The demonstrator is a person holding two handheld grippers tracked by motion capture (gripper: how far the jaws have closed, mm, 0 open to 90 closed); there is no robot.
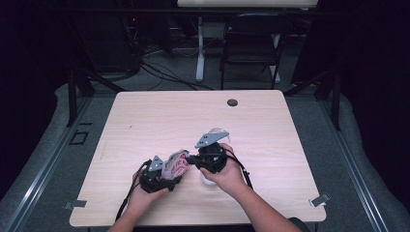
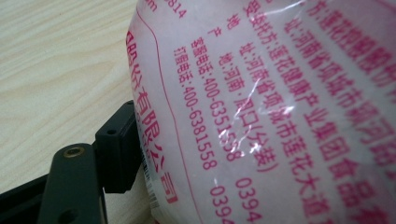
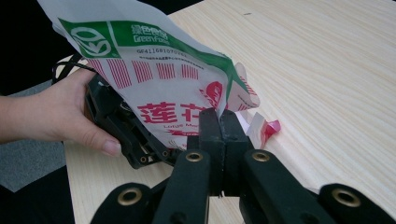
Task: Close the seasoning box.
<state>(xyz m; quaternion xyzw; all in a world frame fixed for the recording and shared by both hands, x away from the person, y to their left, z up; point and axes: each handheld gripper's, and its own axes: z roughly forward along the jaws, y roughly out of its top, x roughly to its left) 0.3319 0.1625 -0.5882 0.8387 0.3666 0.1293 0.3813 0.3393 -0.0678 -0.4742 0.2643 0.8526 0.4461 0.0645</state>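
Pale wooden table, lower centre: both grippers, left gripper and right gripper, clamp the white, red-printed plastic bag; its top looks unopened.

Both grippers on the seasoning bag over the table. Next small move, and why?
Probably pull the right gripper gently away to tear the bag. Its jaws are pinched shut on the bag's edge, while the left gripper clamps the body above the table.

A crinkled white plastic packet printed with red lettering and a green band hangs upright, tilted, just above the bench.
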